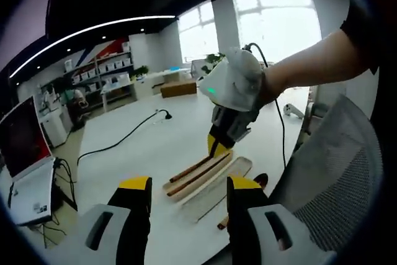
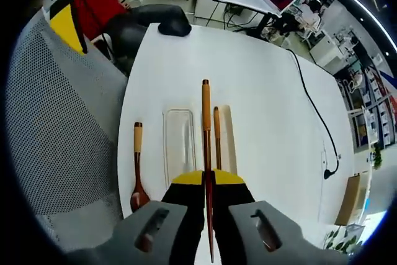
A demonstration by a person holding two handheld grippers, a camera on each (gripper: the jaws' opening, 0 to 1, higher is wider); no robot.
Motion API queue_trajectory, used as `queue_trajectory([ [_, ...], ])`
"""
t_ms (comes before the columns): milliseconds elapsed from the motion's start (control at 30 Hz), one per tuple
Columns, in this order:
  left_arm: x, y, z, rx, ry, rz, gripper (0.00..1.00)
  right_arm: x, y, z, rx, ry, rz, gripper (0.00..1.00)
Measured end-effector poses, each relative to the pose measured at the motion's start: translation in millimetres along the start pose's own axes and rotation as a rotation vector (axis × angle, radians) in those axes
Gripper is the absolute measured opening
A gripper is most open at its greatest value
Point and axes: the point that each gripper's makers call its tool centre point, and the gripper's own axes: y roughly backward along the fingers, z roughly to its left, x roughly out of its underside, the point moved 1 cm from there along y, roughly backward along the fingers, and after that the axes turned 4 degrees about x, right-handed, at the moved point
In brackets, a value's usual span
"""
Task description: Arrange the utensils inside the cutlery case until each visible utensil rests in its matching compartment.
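A pale cutlery case (image 2: 167,147) lies on the white table (image 2: 260,79). My right gripper (image 2: 208,175) is shut on a brown chopstick (image 2: 205,116), which it holds lengthwise over the case's narrow compartment. A second chopstick (image 2: 216,134) lies in that compartment beside it. The wide compartment is empty. A wooden spoon (image 2: 137,166) rests on the table just outside the case, on the chair side. In the left gripper view, my left gripper (image 1: 190,184) is open and holds nothing. It hangs short of the case (image 1: 239,169), where the right gripper (image 1: 218,147) stands with the chopsticks (image 1: 192,175).
A grey mesh chair (image 2: 56,122) stands against the table edge by the spoon. A black cable (image 2: 316,116) runs across the far half of the table. A dark rounded object (image 2: 173,27) sits at the table's end. A laptop (image 1: 25,141) stands beyond the table.
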Motion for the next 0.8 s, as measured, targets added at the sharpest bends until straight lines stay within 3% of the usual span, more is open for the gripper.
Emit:
queue_trajectory([
  [467, 3.3, 0, 3.5, -0.009, 0.014, 0.013, 0.49, 11.7, -36, -21, 0.000, 0.014, 0.036, 0.00],
  [800, 4.9, -1, 2.4, -0.002, 0.026, 0.018, 0.49, 13.2, -49, -27, 0.003, 0.019, 0.047, 0.00],
])
